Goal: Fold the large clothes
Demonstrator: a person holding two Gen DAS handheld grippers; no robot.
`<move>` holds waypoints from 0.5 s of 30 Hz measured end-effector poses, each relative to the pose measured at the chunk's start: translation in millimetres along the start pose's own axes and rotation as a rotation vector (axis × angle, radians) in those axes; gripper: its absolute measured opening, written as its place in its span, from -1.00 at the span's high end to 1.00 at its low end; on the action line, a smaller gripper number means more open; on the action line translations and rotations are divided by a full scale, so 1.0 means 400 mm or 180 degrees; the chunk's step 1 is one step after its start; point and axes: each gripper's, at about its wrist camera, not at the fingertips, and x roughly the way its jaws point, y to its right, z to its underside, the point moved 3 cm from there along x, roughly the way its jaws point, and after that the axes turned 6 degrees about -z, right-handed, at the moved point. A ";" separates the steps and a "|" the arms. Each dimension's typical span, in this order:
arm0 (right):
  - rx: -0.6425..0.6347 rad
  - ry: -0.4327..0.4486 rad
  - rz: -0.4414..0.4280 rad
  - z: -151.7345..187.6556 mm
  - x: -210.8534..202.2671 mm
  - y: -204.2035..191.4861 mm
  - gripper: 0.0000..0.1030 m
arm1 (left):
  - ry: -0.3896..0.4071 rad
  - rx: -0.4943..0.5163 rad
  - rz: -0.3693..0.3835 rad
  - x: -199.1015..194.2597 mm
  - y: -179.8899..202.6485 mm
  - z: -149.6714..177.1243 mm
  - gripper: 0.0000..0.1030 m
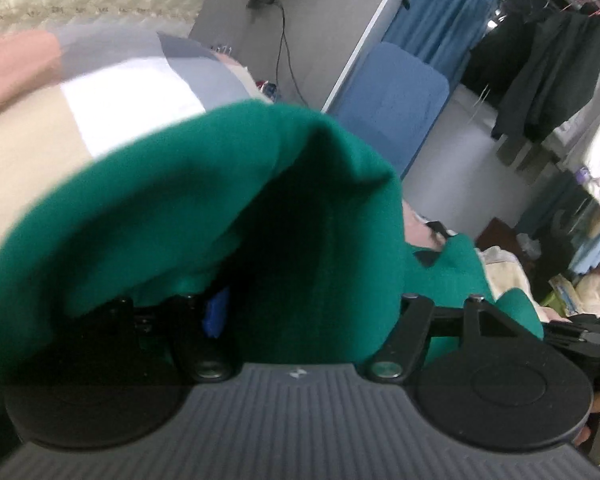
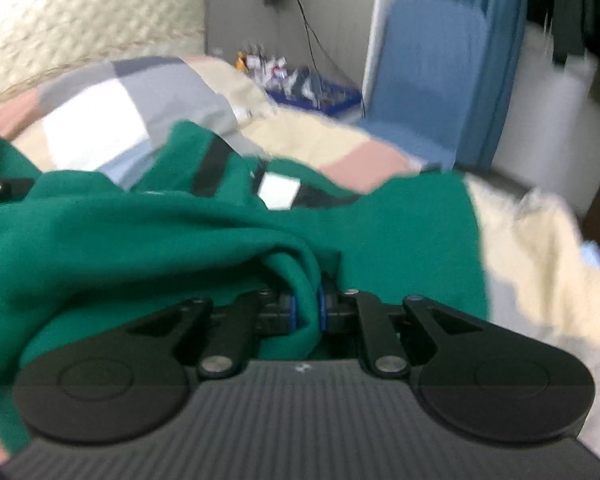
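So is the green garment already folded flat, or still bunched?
Bunched: the green garment lies in loose humps on the bed, one fold pinched in the right gripper.

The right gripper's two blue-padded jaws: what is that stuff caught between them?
A fold of the green garment, pinched in the right gripper; the right wrist view shows it.

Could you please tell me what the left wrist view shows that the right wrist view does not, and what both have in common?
Only the left wrist view shows dark jackets hanging on a rack and the other gripper's black tip.

Only the right wrist view shows the right gripper with its fingers pinching a fold of cloth, plus a white label.

Both show the green fabric garment, the patchwork bedcover, the blue chair and the wall cable.
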 end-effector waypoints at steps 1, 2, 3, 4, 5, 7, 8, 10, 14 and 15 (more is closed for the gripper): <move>0.0073 -0.0032 -0.0042 0.008 0.035 0.016 0.76 | -0.0016 -0.0035 0.0001 0.020 -0.009 -0.001 -0.38; 0.0127 -0.0045 -0.0068 0.009 0.069 0.024 0.76 | -0.0007 -0.0073 0.0025 0.036 -0.019 0.005 -0.38; 0.0198 -0.0045 -0.0110 0.021 0.089 0.029 0.76 | 0.0009 -0.0095 0.0074 0.047 -0.022 0.008 -0.38; 0.0287 -0.0032 -0.0162 0.034 0.106 0.036 0.75 | 0.0010 -0.0091 0.0102 0.054 -0.021 0.009 -0.38; 0.0365 -0.0005 -0.0205 0.039 0.119 0.039 0.75 | 0.0011 -0.0095 0.0115 0.059 -0.021 0.010 -0.38; 0.0487 0.0097 -0.0277 0.053 0.123 0.042 0.72 | 0.0027 -0.0148 0.0175 0.056 -0.022 0.010 -0.38; 0.0554 0.0144 -0.0300 0.056 0.119 0.045 0.72 | 0.0032 -0.0184 0.0215 0.049 -0.021 0.013 -0.39; 0.0677 0.0203 -0.0335 0.061 0.102 0.044 0.64 | 0.0030 -0.0265 0.0290 0.028 -0.025 0.019 -0.40; 0.0762 0.0268 -0.0335 0.056 0.055 0.038 0.33 | -0.0013 -0.0395 0.0341 -0.035 -0.032 0.034 -0.48; 0.0777 0.0281 -0.0344 0.056 0.040 0.032 0.17 | -0.0013 -0.0389 0.0351 -0.056 -0.030 0.040 -0.49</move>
